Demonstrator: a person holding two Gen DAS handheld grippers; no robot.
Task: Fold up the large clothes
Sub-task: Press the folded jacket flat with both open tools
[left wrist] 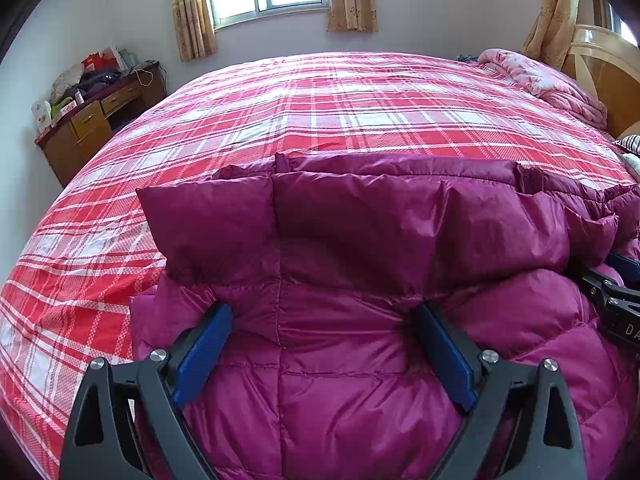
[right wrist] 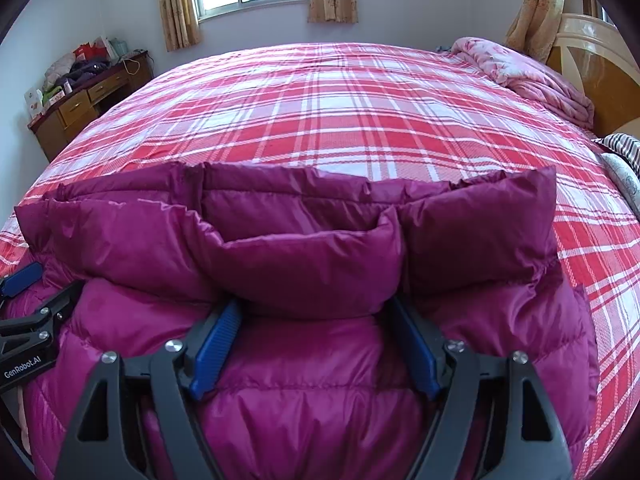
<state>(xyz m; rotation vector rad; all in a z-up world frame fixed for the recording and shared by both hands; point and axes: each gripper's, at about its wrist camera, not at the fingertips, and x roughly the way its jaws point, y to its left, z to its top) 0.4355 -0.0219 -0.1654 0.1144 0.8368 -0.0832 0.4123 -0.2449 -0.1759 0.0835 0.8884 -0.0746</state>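
A wide bed under a red-and-white plaid sheet carries the magenta quilted down jacket, which lies at the near edge, its long axis running side to side across both views and its folded-over upper edge facing the window. The left gripper and right gripper both stand released, blue pads spread wide and pressed against the puffy fabric, pinching nothing. My judgement: the slick, springy filling may push the fold back open or slip between closing jaws, leaving the bundle lopsided.
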